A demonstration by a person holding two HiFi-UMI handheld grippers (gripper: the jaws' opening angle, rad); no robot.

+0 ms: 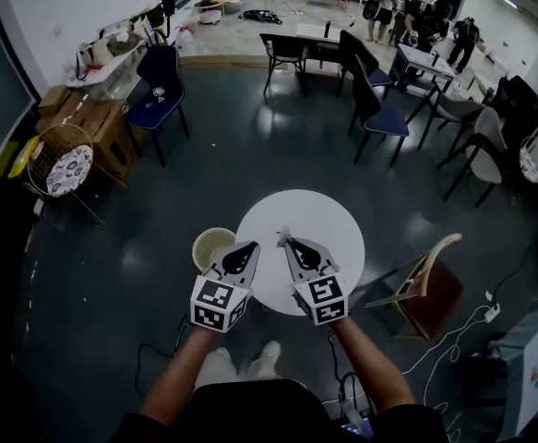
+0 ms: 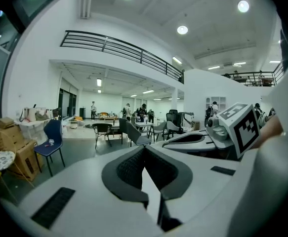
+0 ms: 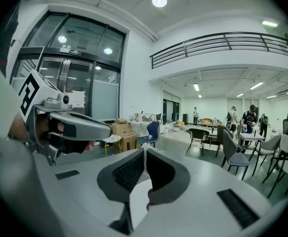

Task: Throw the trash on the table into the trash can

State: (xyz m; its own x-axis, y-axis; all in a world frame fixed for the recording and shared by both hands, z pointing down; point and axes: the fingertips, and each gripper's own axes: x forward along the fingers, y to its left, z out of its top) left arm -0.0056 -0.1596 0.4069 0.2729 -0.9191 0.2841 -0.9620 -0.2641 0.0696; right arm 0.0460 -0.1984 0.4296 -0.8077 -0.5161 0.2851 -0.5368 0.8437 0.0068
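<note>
A round white table [image 1: 328,224] stands in front of me on the dark floor. A cream basket-like trash can [image 1: 209,245] sits on the floor against its left edge. I hold both grippers side by side over the table's near edge, pointing away from me. My left gripper [image 1: 252,245] is shut with its tips touching [image 2: 144,148] and nothing between them; it hangs just right of the can. My right gripper [image 1: 282,238] is also shut and empty [image 3: 144,149]. Each gripper shows in the other's view: the right gripper's marker cube [image 2: 242,125], the left gripper's body [image 3: 67,125].
A wooden chair [image 1: 425,289] stands close to the table's right side. Blue and black chairs [image 1: 379,109] ring the open floor beyond. Cardboard boxes [image 1: 98,127] and a round wire stand [image 1: 61,164] sit at the left. White cables [image 1: 453,340] lie at right. People stand far back.
</note>
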